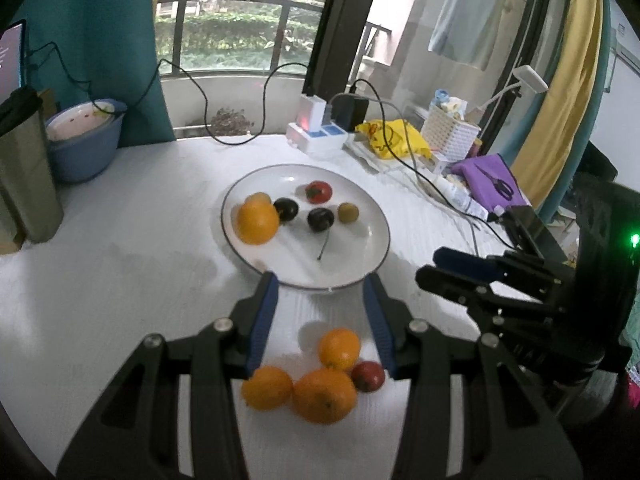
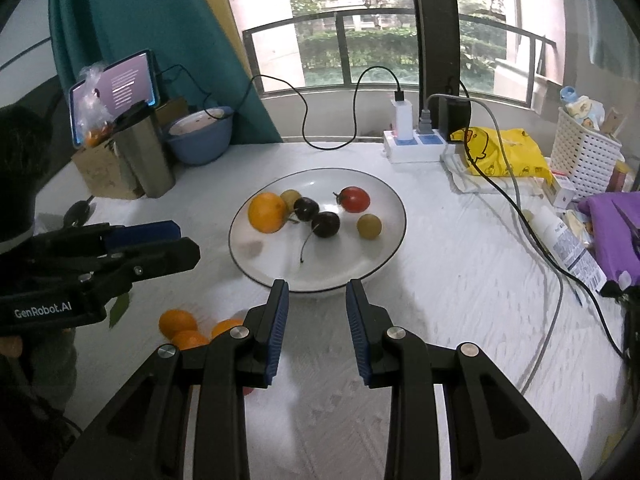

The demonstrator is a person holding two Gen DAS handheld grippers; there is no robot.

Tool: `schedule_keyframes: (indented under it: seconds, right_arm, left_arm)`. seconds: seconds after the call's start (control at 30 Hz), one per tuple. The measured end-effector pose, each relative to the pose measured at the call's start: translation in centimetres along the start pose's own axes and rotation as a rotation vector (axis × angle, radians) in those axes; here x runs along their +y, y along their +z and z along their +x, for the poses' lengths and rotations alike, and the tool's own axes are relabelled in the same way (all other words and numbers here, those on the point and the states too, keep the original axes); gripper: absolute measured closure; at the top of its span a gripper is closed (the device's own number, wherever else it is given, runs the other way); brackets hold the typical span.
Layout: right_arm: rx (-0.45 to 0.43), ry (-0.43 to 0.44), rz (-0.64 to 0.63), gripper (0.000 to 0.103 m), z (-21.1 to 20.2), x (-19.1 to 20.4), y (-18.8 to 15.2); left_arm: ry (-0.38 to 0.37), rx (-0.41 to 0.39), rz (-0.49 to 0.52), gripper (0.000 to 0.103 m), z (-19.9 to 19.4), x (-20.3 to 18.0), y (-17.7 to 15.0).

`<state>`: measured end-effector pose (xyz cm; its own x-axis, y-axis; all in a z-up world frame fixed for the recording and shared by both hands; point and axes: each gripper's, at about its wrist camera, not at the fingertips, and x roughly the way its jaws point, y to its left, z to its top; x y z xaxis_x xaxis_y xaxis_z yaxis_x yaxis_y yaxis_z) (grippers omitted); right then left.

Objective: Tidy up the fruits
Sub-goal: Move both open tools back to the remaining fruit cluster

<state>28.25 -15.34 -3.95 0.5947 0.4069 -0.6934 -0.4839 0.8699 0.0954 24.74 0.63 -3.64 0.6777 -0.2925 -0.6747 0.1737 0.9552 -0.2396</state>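
A white plate (image 1: 360,252) (image 2: 384,256) holds an orange (image 1: 257,222) (image 2: 267,212), two dark cherries (image 1: 320,219) (image 2: 325,224), a red tomato (image 1: 319,192) (image 2: 354,199) and a small yellow-green fruit (image 1: 348,213) (image 2: 369,226). On the table in front of the plate lie three oranges (image 1: 324,396) (image 2: 178,322) and a small red tomato (image 1: 368,376). My left gripper (image 1: 322,288) is open and empty, above these loose fruits. My right gripper (image 2: 317,294) is open and empty, just short of the plate's near rim.
A blue bowl (image 1: 86,148) (image 2: 200,138) and a steel cup (image 2: 146,156) stand at the back left. A power strip (image 2: 416,146) with cables, a yellow bag (image 2: 504,152), a white basket (image 2: 584,156) and purple cloth (image 2: 616,228) crowd the right side.
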Motion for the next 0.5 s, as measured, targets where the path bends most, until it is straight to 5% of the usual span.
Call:
schedule_keyframes:
  seconds: [0.5]
  right_arm:
    - [0.038,0.018,-0.011,0.068,-0.8,1.9,-3.0]
  left_arm:
    - [-0.007,0.044,-0.018,0.057,-0.6,-0.3,-5.1]
